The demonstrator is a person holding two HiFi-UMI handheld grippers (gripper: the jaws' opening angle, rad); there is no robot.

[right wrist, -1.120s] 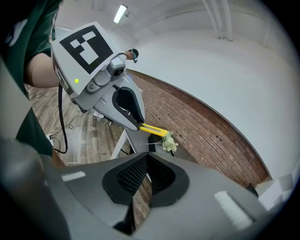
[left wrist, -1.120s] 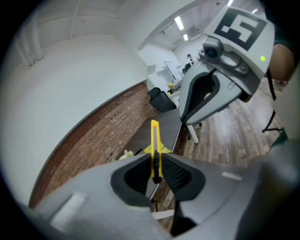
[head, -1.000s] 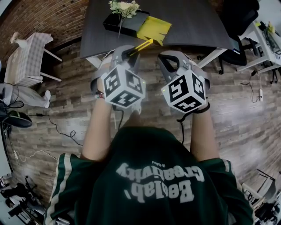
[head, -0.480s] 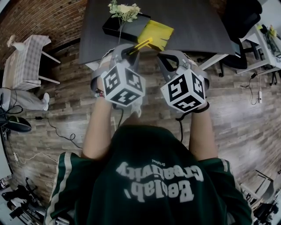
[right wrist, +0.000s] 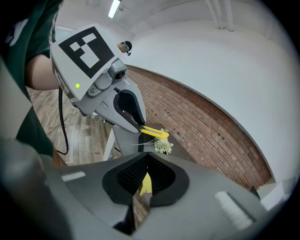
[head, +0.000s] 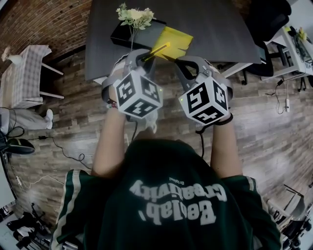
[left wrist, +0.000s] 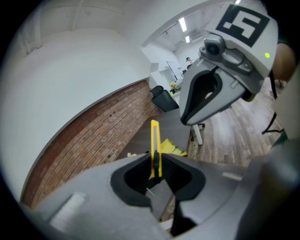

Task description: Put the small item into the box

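Shift: counter and black box drawn slightly nearer left claw and right claw since a second ago
Left claw: clamped on slim yellow item, upright, jutting past the tips
Right claw: closed together, empty, beside left claw
Box: ahead of left claw, flowers on it

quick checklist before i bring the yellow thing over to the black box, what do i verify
1. Left gripper shut on the yellow item: ok.
2. Right gripper empty, jaws together: ok.
3. Black box in sight on the table: ok.
4. Box open to take the item: cannot tell; a yellow flat piece lies beside it.
5. Way into the box free: not ok, the flower sprig lies across it.
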